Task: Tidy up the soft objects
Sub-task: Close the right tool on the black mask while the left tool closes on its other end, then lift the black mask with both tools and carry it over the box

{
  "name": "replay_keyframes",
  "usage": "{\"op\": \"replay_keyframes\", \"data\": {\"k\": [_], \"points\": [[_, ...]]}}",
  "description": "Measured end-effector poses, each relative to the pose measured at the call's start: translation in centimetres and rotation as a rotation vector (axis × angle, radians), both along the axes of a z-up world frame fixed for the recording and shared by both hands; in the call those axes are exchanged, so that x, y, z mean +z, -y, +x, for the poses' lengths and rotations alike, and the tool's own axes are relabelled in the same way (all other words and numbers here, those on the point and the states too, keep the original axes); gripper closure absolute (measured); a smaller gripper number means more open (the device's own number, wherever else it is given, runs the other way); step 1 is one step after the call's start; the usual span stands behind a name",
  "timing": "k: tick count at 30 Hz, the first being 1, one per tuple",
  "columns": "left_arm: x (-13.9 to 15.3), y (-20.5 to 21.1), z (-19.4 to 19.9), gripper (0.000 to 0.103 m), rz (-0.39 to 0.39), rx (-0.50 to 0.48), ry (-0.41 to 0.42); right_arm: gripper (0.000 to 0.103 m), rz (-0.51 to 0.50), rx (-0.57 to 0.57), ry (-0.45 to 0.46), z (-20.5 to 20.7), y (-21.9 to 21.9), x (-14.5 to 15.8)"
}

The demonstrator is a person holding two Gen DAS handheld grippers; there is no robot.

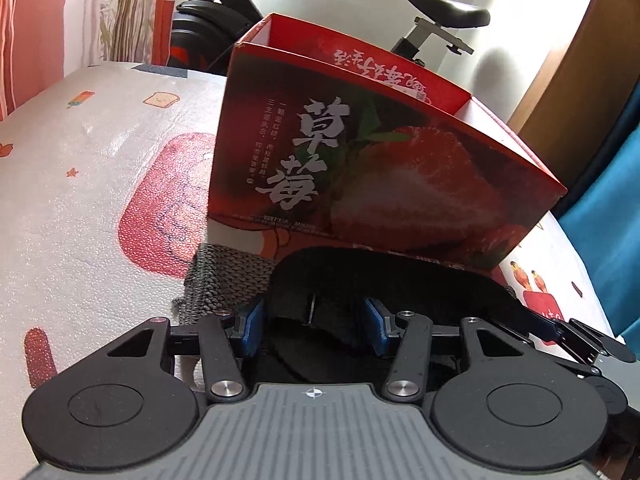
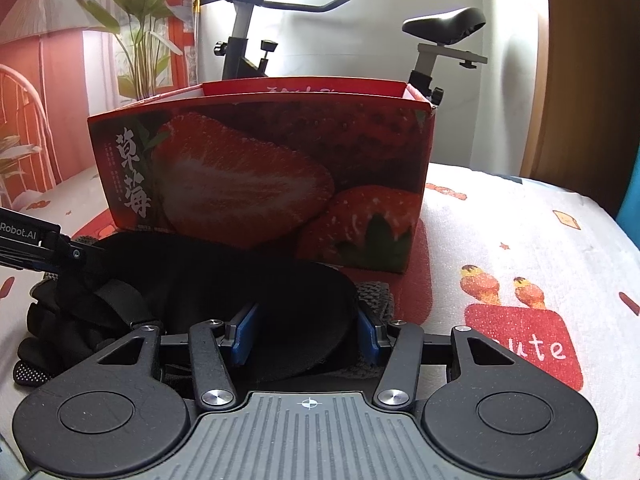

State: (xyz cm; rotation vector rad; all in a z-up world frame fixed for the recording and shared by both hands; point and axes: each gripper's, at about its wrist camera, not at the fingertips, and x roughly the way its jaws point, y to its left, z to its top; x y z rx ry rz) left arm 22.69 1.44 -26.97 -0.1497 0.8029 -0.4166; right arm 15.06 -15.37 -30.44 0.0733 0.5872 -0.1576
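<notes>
- Both claws first: our left gripper [image 1: 316,326] has its blue pads straddling a black fabric piece with a strap [image 1: 360,280], and our right gripper [image 2: 306,336] straddles the other rounded end [image 2: 256,292]. Can't honestly tell if the pads are pinching or just sitting beside the cloth on either one.
- We're guessing it's an eye mask or something like it: light, floppy, zero stiffness. It'll sag if lifted by one end, so a pinch at each end makes sense.
- Its long axis runs side to side across both views, parallel to the front wall of the strawberry box [image 1: 400,168].
- It lies on a grey knit cloth [image 1: 224,276], just in front of the box, on the printed foam mat [image 1: 80,184].
- More black fabric, dotted like a glove [image 2: 44,356], is bunched at the left of the right-wrist view.
</notes>
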Motion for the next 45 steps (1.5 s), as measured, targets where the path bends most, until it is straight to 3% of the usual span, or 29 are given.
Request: {"op": "replay_keyframes", "data": {"k": [2, 4, 11, 13, 15, 26, 35, 45], "points": [[0.4, 0.4, -0.7, 0.058, 0.045, -0.001, 0.034, 0.055, -0.002, 0.003, 0.0, 0.0, 0.0, 0.0], [0.7, 0.3, -1.3, 0.066, 0.043, 0.001, 0.051, 0.055, -0.001, 0.003, 0.0, 0.0, -0.1, 0.0], [1.6, -0.4, -2.0, 0.073, 0.009, 0.017, 0.066, 0.056, 0.001, 0.011, 0.01, -0.2, -0.1, 0.1], [1.8, -0.2, -2.2, 0.086, 0.033, 0.015, 0.086, 0.057, -0.003, 0.014, 0.013, -0.3, -0.2, 0.2], [2.0, -0.3, -2.4, 0.089, 0.042, 0.017, 0.098, 0.059, 0.001, 0.016, 0.018, -0.5, -0.2, 0.3], [2.3, -0.7, -3.8, 0.091, 0.089, 0.033, 0.169, 0.088, 0.078, 0.02, 0.077, -2.6, 1.2, 2.3], [3.4, -1.4, -5.1, 0.091, 0.059, 0.044, 0.218, 0.092, 0.005, 0.048, 0.142, -4.0, 0.0, 4.0], [6.9, -1.4, -5.6, 0.092, 0.045, 0.034, 0.342, 0.092, -0.003, 0.075, 0.222, -4.3, -0.3, 7.8]]}}
